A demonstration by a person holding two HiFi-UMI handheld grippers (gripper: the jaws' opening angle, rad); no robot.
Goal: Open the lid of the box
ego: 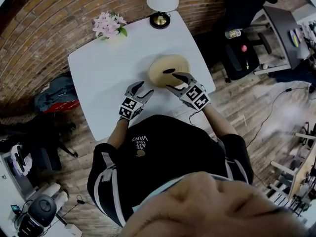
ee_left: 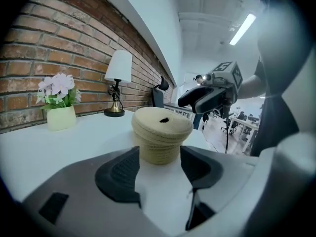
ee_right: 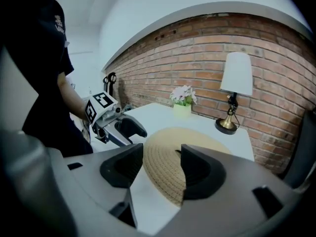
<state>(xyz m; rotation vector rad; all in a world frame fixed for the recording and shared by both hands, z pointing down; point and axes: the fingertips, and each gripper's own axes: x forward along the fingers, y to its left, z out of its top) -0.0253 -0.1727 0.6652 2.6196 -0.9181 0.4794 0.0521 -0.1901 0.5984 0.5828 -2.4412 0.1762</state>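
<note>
A round tan woven box with a wider lid stands on the white table, toward its near right side. The lid has a small dark spot at its centre. My left gripper is open, low over the table just short of the box, which shows beyond the gap between the jaws. My right gripper is open over the lid's near right part. In the right gripper view the lid fills the gap between the jaws, and the pads do not press on it. Nothing is held.
A lamp with a white shade and brass foot stands at the table's far edge, and a pot of pink flowers sits at the far left corner. A brick wall runs behind. An office chair stands to the right, a bag on the floor left.
</note>
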